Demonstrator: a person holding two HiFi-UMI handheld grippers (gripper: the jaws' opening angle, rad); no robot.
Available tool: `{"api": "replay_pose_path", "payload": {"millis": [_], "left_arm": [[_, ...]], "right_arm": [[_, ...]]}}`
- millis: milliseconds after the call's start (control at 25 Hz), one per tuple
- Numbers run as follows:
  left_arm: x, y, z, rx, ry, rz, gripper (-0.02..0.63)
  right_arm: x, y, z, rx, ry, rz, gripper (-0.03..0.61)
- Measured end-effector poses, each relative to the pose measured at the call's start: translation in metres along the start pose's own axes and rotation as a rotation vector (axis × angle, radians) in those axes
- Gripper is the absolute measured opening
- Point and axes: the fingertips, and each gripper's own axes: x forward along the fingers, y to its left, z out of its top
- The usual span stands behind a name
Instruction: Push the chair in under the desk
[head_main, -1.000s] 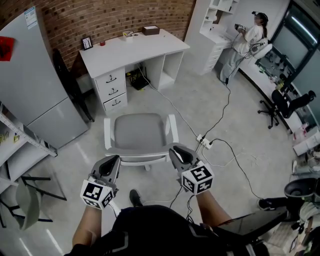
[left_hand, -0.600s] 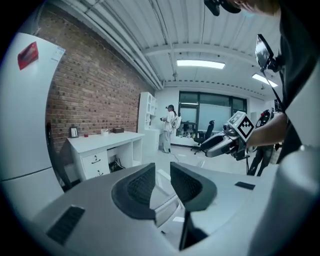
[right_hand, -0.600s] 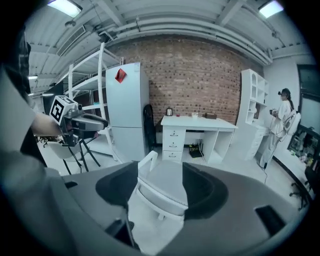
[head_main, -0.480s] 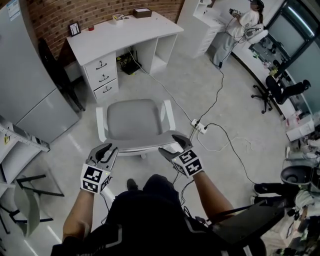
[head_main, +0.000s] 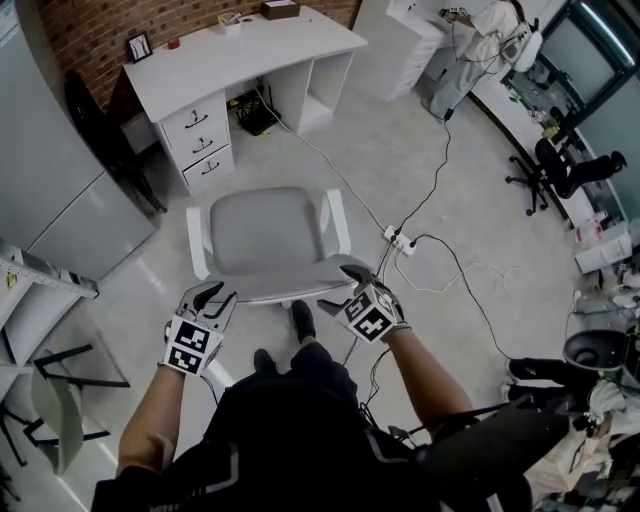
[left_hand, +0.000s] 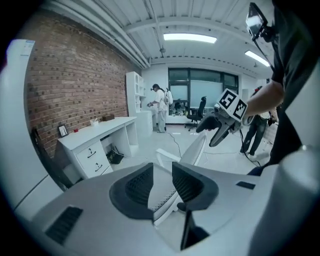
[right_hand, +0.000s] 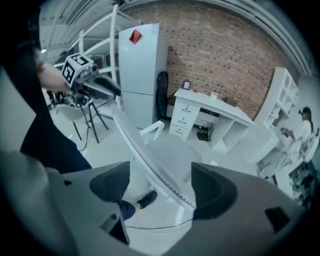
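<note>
Head view, nearest first. Our left gripper and right gripper sit at the two ends of the backrest of the chair, with its top rim running from one to the other. Both sets of fingers have just been opening.

Left gripper view: fingers released with a moderate gap, and the backrest rim lies in that gap. From this angle we cannot be sure that neither pad brushes it, but no clamp shows.

Right gripper view: fingers spread wide, the rim crossing between them with clear air on either side. Nothing is held.

The chair stands on the floor with its seat facing the worktop, well apart from it. It is roughly in line with the knee opening beside the drawers. A power strip and its cable lie on the floor just right of the chair.

Step in hand, as we read it: taking hold of the backrest, with the push not yet begun.

The next move calls for closing both sets of fingers on the rim, or bracing against it. Then we need an even forward drive from both sides, so the chair runs straight into the opening without swinging toward the drawers or riding onto the cable.
</note>
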Motion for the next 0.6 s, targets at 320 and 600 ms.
{"api": "replay_pose_path", "payload": {"millis": [320, 600], "left_arm": [[0.016, -0.010, -0.027, 0.241, 0.221, -0.091, 0.202], [0.026, -0.010, -0.062, 0.502, 0.463, -0.130, 0.207]], "right_arm": [[0.025, 0.004, -0.009, -0.408, 0.140, -0.030, 0.242], [0.042, 0.014, -0.015, -0.593, 0.203, -0.020, 0.166]]}}
